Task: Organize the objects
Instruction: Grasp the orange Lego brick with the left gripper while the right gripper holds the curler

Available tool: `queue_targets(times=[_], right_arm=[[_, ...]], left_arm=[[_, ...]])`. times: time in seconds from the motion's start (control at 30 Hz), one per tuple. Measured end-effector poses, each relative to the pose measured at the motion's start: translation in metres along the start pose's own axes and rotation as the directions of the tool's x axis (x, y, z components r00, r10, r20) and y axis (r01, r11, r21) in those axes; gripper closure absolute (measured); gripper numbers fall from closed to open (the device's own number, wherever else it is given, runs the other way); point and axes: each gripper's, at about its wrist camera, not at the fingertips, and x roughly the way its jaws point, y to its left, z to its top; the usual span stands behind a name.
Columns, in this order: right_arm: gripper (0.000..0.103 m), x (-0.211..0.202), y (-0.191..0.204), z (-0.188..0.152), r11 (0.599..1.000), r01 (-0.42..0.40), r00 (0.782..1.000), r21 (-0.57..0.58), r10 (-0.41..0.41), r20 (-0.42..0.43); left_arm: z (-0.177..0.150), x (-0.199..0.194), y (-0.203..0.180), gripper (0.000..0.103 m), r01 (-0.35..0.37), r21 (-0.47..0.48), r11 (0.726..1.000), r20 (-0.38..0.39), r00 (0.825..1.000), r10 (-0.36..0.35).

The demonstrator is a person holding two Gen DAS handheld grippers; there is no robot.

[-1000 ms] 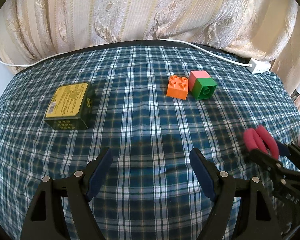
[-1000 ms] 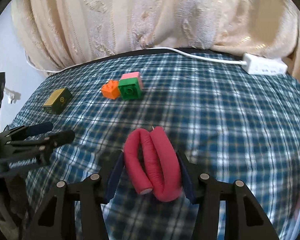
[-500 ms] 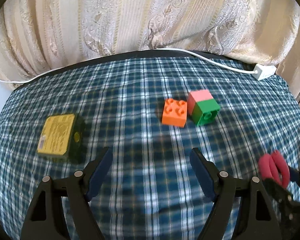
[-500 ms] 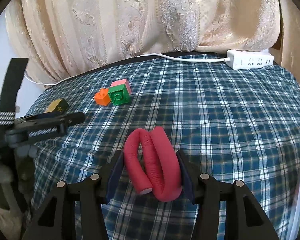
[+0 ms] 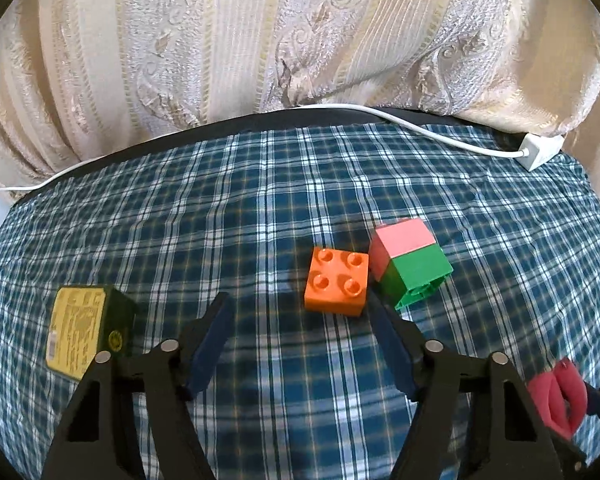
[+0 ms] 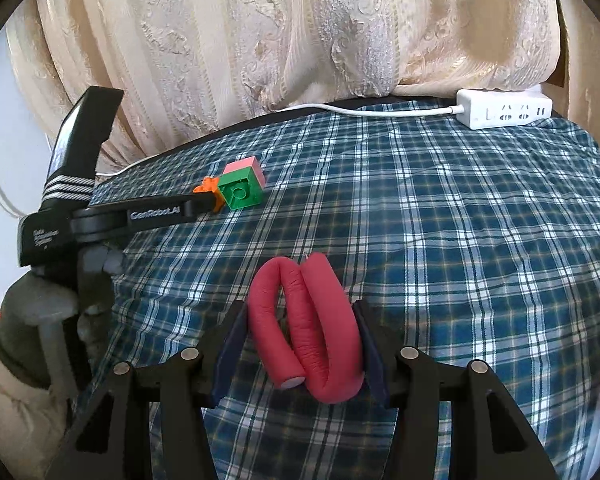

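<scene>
While your left gripper (image 5: 300,312) points down at the checked cloth (image 5: 260,208), its jaws are closing and stand at a middling width, with nothing pressed between the pads. An orange brick (image 5: 336,282) lies studs-up just ahead of the fingertips, a little toward the right finger, and the pads do not touch it. Right beside that brick, on its far right side, is a pink brick (image 5: 400,238) joined to a green brick (image 5: 418,276); the pair lies on its side, so the green brick's hollow underside faces you. Off past your left finger, a dark green box with a yellow label (image 5: 86,330) rests on the cloth, near the finger but apart from it.

Your right gripper (image 6: 300,328) is clamped on a bent red foam roller (image 6: 308,332), folded into a loop so both halves sit side by side between the pads. The loop's closed end sticks out forward past the fingertips, and one cut end faces back toward the camera. From the left wrist view, that roller shows low at the right edge.

Ahead and to the left of your right gripper, the three bricks lie well apart from it, with the tip of the left gripper's finger in front of the orange one. A gloved hand (image 6: 40,320) holds the left gripper's handle at the left edge. Far ahead to the right, a white power strip (image 6: 504,108) sits at the cloth's back edge, its cable (image 6: 360,109) running leftward along a cream curtain (image 6: 300,32).
</scene>
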Motion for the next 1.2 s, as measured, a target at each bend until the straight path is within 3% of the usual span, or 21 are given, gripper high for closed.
queue_targets(times=[0.17,0.53,0.83,1.2], right_arm=[[0.047,0.0,-0.001,0.0,1.0,-0.004,1.0,0.001,0.004,-0.004],[0.047,0.001,-0.001,0.0,1.0,-0.005,1.0,0.0,0.005,-0.006],[0.047,0.001,-0.001,0.0,1.0,-0.005,1.0,-0.002,0.005,-0.005],[0.047,0.0,0.0,0.0,1.0,-0.005,1.0,-0.002,0.005,-0.003]], left_arm=[[0.001,0.007,-0.003,0.04,0.014,0.013,1.0,-0.001,1.0,-0.014],[0.001,0.01,-0.006,0.07,0.048,0.019,0.999,0.014,0.999,-0.049],[-0.008,-0.001,0.0,0.07,0.013,-0.011,1.0,0.027,1.0,-0.013],[-0.039,-0.033,0.001,0.07,0.024,-0.032,0.999,0.014,1.0,-0.023]])
